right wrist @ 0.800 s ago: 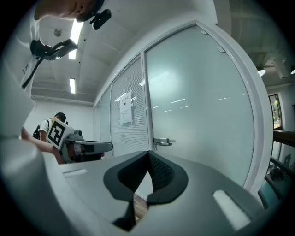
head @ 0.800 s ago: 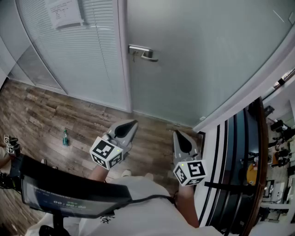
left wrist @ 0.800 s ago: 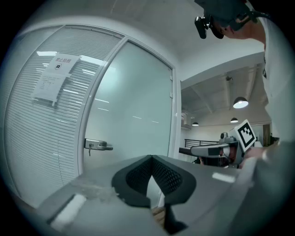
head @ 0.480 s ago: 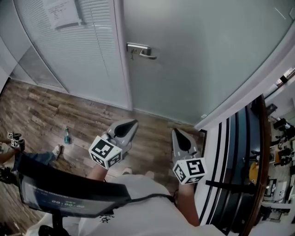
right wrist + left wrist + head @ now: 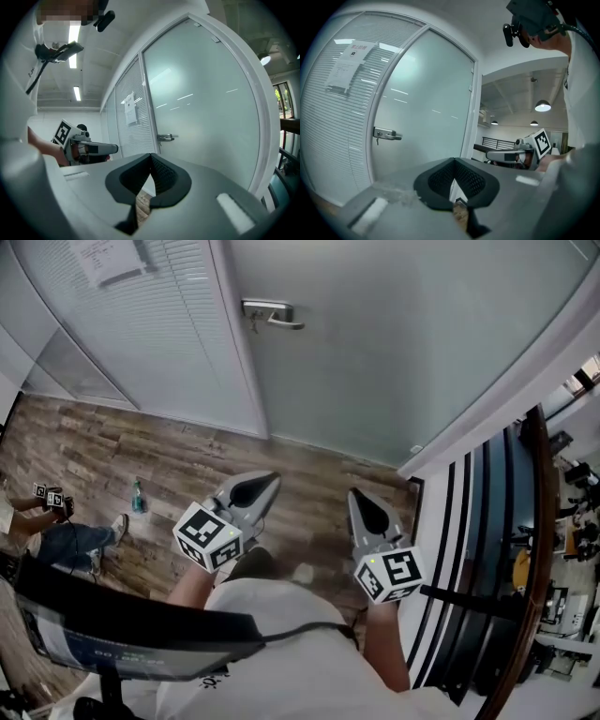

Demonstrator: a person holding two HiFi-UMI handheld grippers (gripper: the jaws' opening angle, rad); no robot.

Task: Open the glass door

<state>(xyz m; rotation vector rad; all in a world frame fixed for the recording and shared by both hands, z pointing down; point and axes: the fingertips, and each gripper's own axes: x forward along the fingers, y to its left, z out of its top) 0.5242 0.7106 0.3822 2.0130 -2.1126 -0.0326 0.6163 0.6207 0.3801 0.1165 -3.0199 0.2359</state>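
While the left hand-held gripper [image 5: 269, 481] and the right hand-held gripper [image 5: 355, 495] both ride pinched shut and empty, the handle [image 5: 272, 313] sits well ahead, at the left edge of the closed glass door [image 5: 403, 352]. Best play from here, I'd say: close in, spread one pair of jaws, and meet that lever squarely before pressing down.

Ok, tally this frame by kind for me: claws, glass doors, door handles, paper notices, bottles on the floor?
claws: 2 (left claw, right claw)
glass door: 1
door handle: 1
paper notice: 1
bottle on the floor: 1
Total: 6
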